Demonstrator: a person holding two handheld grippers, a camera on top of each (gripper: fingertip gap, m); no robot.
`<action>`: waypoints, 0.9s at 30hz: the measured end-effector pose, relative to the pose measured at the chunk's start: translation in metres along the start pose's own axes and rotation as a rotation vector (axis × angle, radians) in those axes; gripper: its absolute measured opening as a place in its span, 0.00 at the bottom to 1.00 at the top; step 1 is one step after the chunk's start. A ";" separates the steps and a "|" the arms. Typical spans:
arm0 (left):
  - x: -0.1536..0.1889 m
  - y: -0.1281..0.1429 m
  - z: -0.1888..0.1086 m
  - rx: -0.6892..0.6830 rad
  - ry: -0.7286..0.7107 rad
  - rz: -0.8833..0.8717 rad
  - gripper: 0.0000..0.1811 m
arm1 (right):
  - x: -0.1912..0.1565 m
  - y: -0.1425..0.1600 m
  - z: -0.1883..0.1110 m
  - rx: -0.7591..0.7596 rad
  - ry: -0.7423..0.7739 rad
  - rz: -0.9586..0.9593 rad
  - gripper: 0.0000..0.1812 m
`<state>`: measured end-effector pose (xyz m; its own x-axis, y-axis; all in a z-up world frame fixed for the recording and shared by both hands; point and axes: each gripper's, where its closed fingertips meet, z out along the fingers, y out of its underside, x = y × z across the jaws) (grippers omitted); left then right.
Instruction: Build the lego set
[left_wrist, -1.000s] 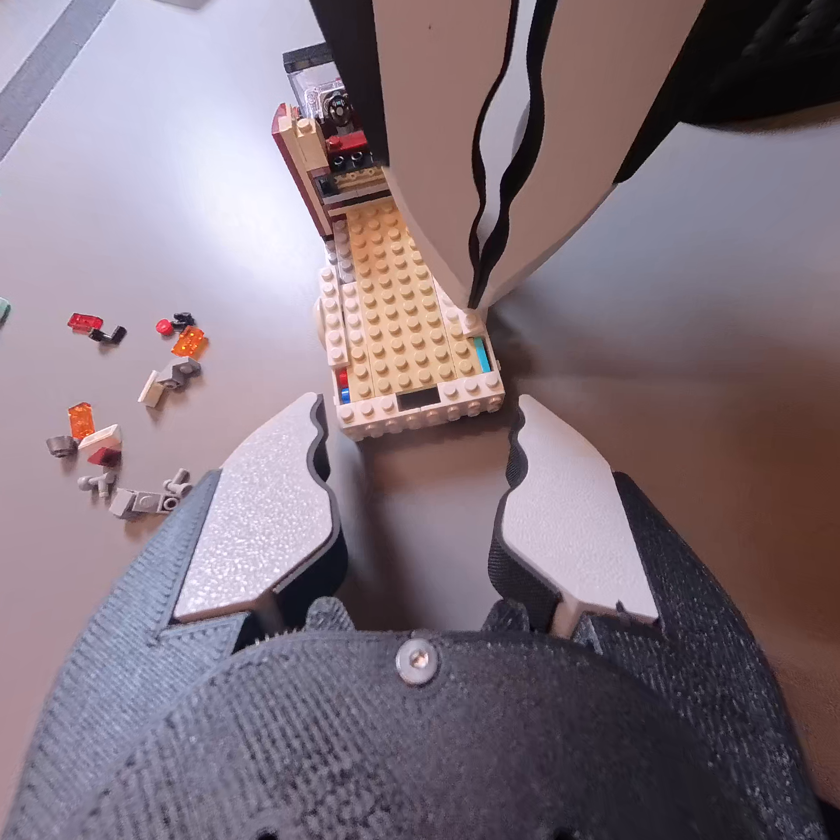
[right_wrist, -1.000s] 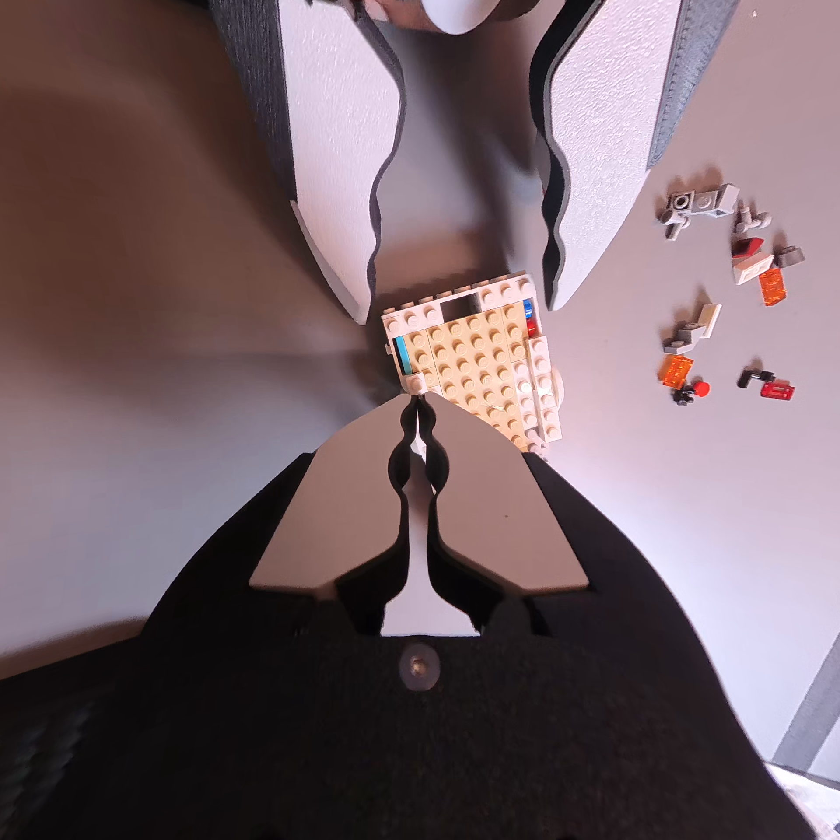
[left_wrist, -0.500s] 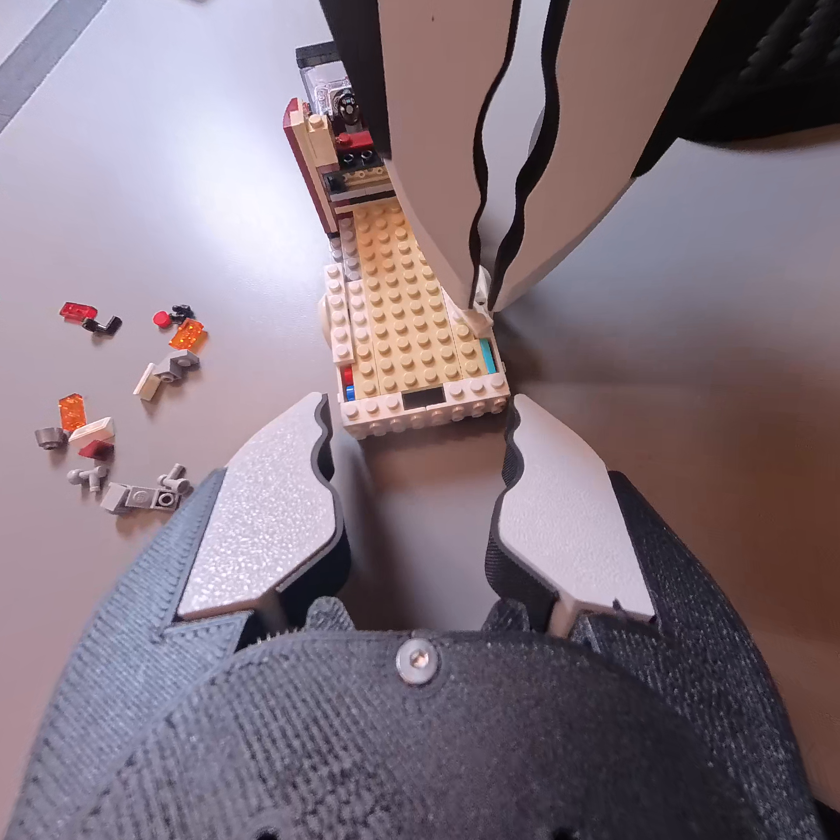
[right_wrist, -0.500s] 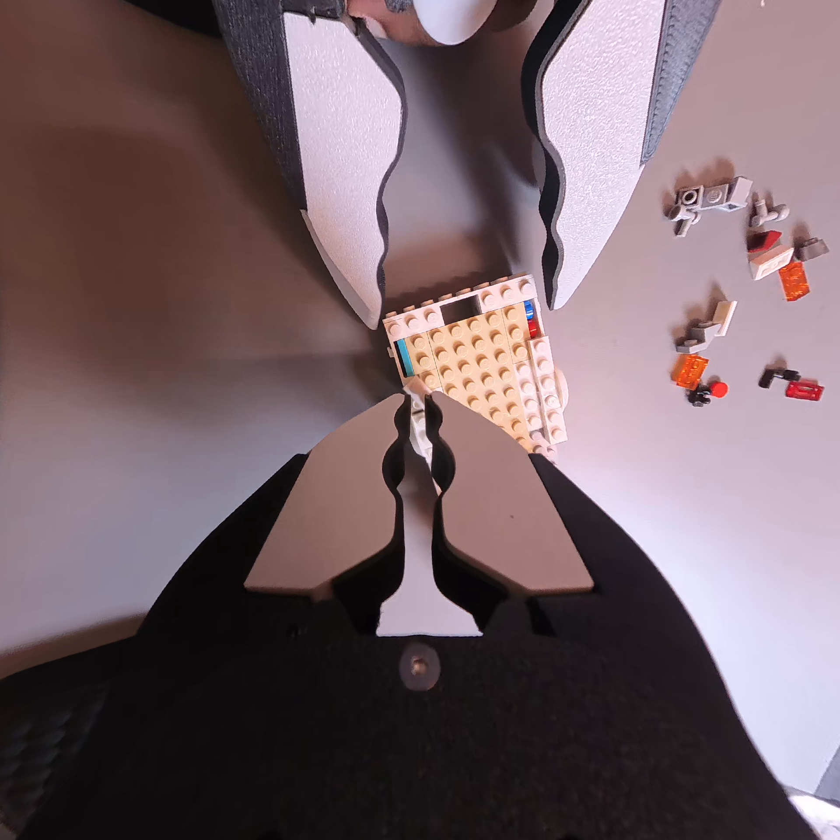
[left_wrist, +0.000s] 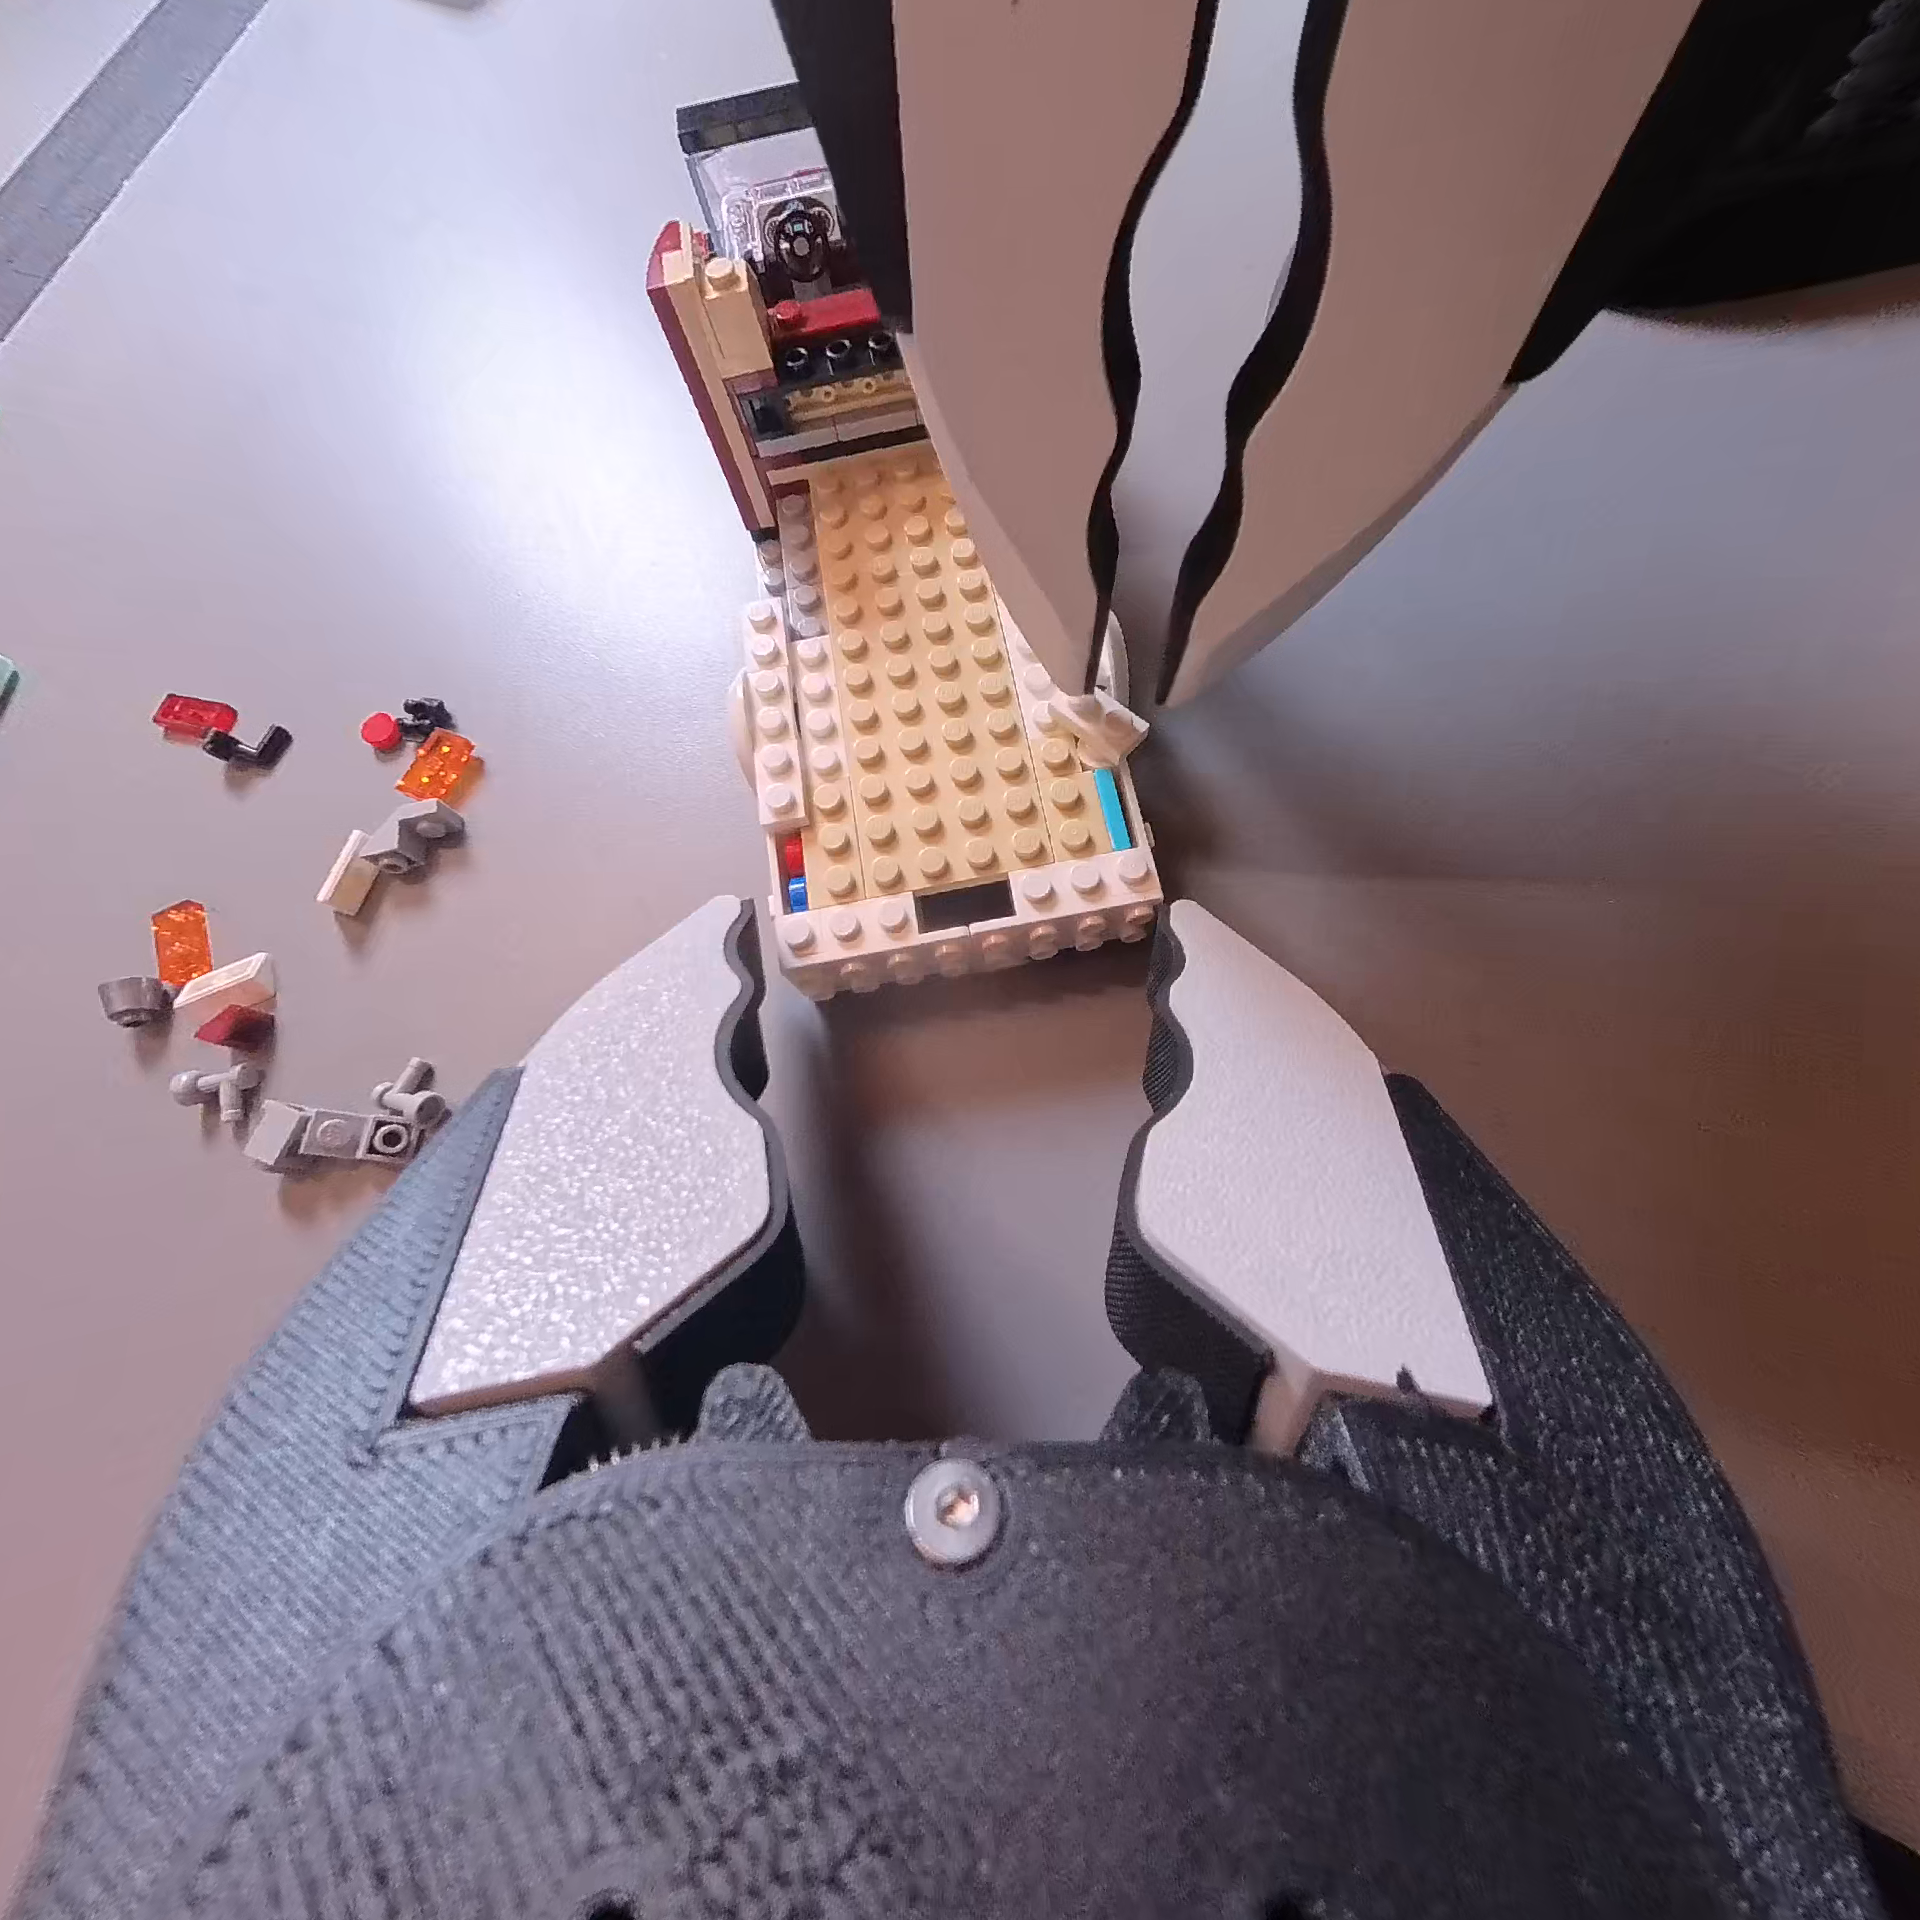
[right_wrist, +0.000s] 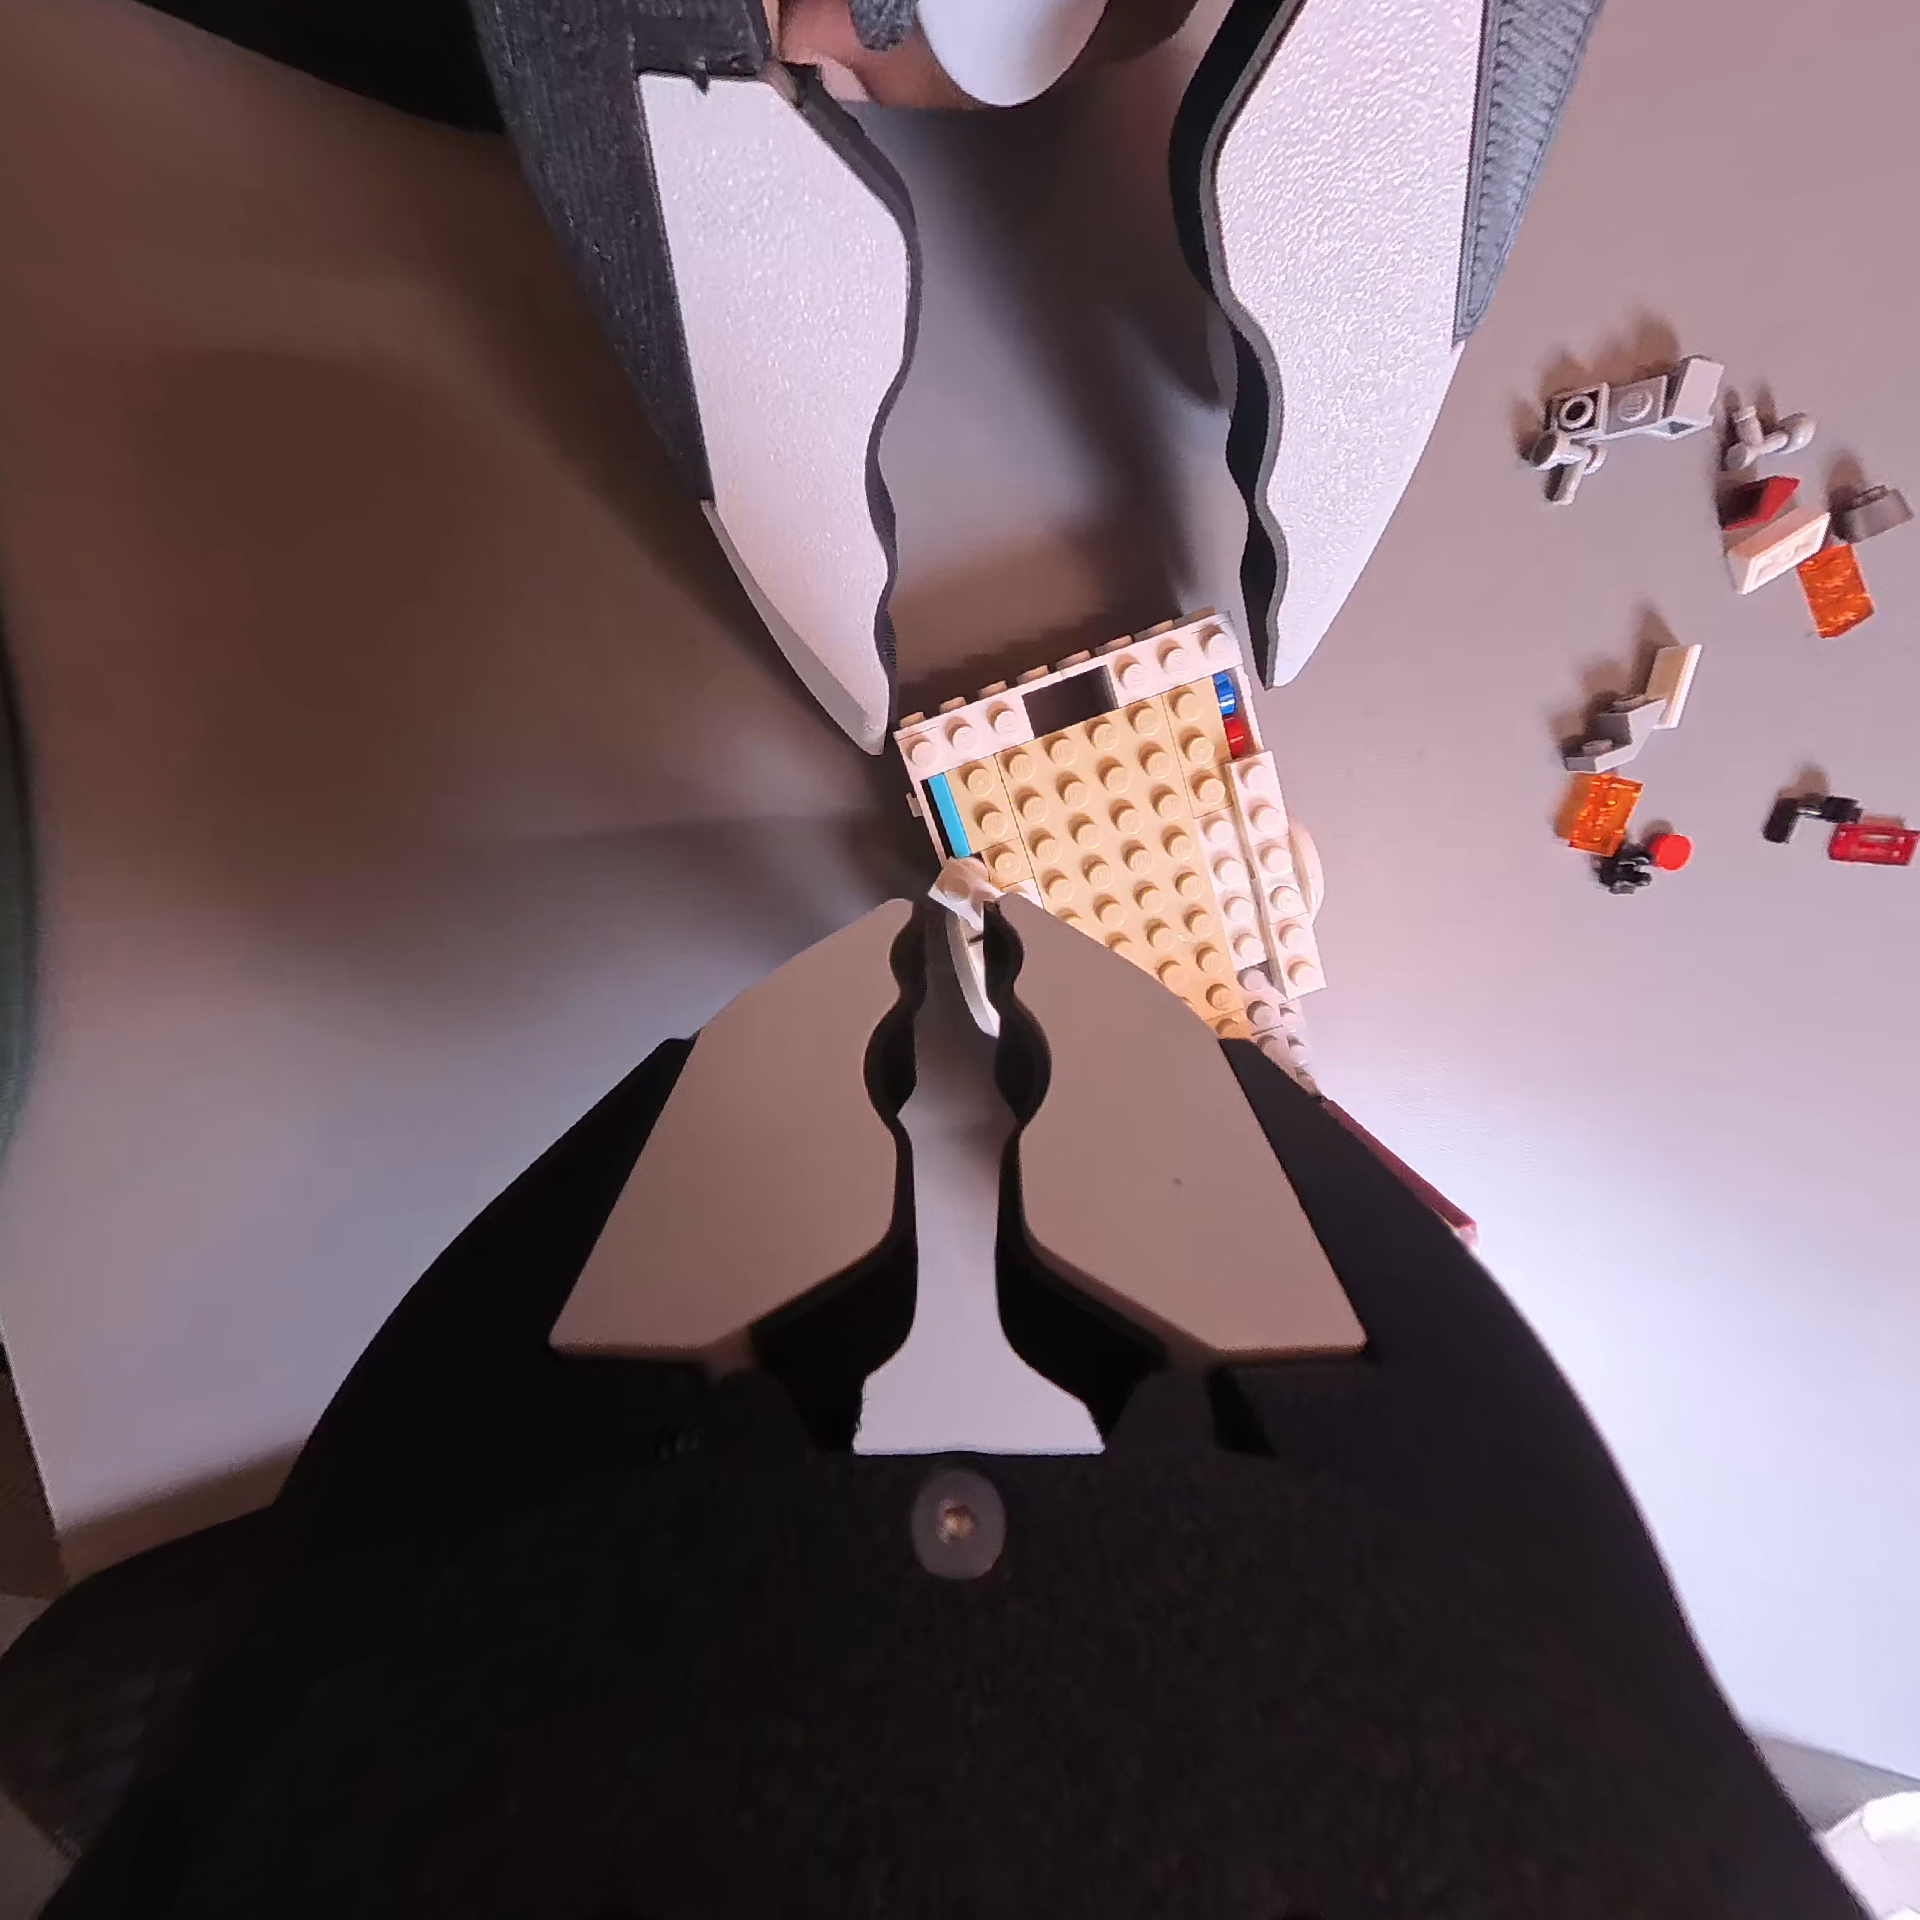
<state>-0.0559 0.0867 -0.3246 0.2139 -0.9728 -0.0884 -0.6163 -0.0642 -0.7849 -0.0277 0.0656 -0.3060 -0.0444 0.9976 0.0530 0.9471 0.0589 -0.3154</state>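
Fingers of the right gripper (right_wrist: 951, 914) pinch a small white piece (left_wrist: 1101, 722) onto the model's (left_wrist: 925, 748) edge, while the left gripper (left_wrist: 951, 935) waits spread wide to steady its near end.

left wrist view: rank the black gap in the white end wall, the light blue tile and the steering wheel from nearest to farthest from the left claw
1. Black gap, in the model's near end wall, just ahead of the left claw.
2. Light blue tile, right edge of the tan deck.
3. Steering wheel, in the cab at the far end.
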 end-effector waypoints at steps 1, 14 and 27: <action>0.000 0.000 0.000 0.000 0.000 -0.001 0.39 | 0.000 0.000 -0.001 0.005 0.000 -0.003 0.06; 0.002 0.001 -0.001 0.001 0.007 0.004 0.38 | 0.006 0.000 0.005 -0.032 0.047 0.002 0.05; 0.002 0.001 -0.001 0.001 0.008 0.005 0.38 | 0.006 0.006 0.005 -0.068 0.065 0.058 0.04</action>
<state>-0.0567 0.0848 -0.3248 0.2048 -0.9749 -0.0875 -0.6169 -0.0592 -0.7848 -0.0234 0.0725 -0.3120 0.0299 0.9947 0.0981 0.9669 -0.0039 -0.2551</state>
